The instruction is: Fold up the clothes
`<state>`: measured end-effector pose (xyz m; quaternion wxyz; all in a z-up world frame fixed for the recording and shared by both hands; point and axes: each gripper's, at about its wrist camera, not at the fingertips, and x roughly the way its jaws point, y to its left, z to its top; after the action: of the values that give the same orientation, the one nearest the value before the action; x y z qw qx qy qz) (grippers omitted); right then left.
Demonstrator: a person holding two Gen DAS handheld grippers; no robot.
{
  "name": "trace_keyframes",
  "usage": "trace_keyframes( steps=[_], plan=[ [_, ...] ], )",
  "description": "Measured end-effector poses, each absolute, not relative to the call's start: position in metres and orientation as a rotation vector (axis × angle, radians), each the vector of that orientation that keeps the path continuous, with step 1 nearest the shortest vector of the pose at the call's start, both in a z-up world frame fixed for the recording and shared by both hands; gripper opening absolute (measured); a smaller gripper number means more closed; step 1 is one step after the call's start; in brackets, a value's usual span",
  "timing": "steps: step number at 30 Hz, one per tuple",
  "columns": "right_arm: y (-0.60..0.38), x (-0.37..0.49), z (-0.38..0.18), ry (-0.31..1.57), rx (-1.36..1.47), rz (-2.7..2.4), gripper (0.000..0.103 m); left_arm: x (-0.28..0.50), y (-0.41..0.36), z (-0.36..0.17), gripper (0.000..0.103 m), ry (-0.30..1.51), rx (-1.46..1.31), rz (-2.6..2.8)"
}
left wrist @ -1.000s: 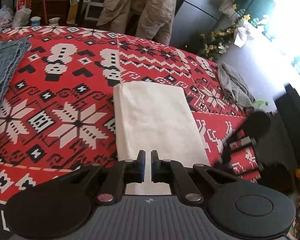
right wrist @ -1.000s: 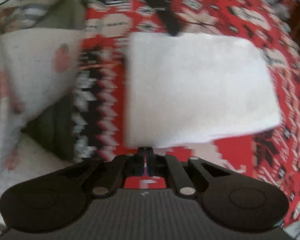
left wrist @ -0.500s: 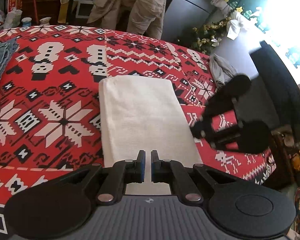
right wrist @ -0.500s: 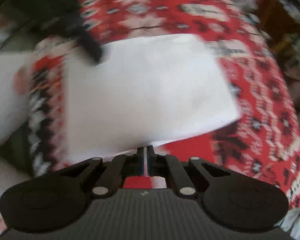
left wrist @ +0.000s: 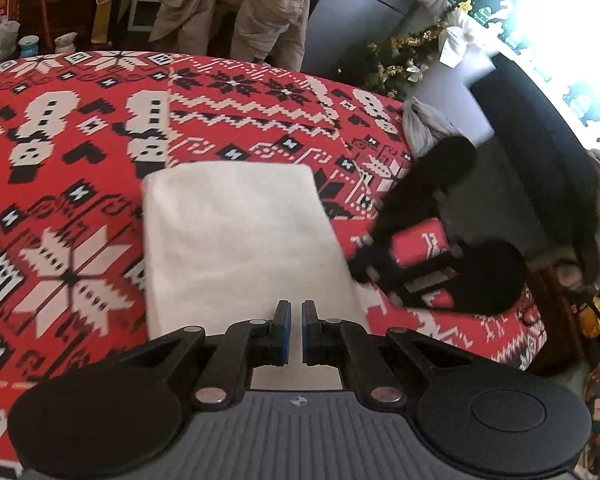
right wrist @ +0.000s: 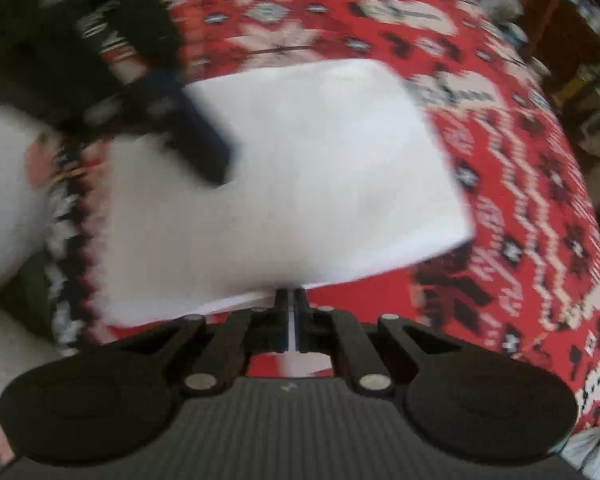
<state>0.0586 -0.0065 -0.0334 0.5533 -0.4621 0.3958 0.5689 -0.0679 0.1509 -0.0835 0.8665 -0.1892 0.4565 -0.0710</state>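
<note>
You've got both tongs clenched on the folded white rectangular cloth (left wrist: 236, 240) — your left gripper (left wrist: 291, 330) pinches its near short edge, your right gripper (right wrist: 291, 312) nips the long side edge, with a sliver of white showing between the pads. The cloth lies on the red, white and black patterned knit blanket (left wrist: 72, 208), near that blanket's right-hand border. Its long axis runs straight away from your left tool, the far short end pointing toward the beige trousers (left wrist: 256, 8) hanging beyond the blanket. Here's the danger, as I judge it: your two grips sit at a right angle to each other, so any uneven pull could skew the stacked layers and undo the neat edges — and a thin pinch at the very hem may slip out mid-lift
</note>
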Motion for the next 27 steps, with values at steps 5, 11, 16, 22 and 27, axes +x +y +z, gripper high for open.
trace_keyframes(
  steps=[5,11,16,22,27],
  plan=[
    [0.011,0.097,-0.036,0.93,-1.077,1.291,0.003,-0.057,0.147,-0.084,0.003,0.97,-0.386,-0.159],
    [0.036,0.093,-0.066,0.954,-1.054,1.279,0.002,-0.054,0.153,-0.083,0.003,0.977,-0.387,-0.16],
    [0.049,0.037,-0.093,0.923,-1.153,1.382,0.002,-0.059,0.168,-0.082,0.003,0.964,-0.407,-0.143],
    [0.051,0.042,-0.084,0.944,-1.117,1.347,0.0,-0.081,0.199,-0.075,0.003,0.937,-0.448,-0.059],
    [0.043,0.04,-0.074,0.929,-1.088,1.307,0.001,-0.087,0.231,-0.081,0.005,0.913,-0.551,-0.015]
  ],
)
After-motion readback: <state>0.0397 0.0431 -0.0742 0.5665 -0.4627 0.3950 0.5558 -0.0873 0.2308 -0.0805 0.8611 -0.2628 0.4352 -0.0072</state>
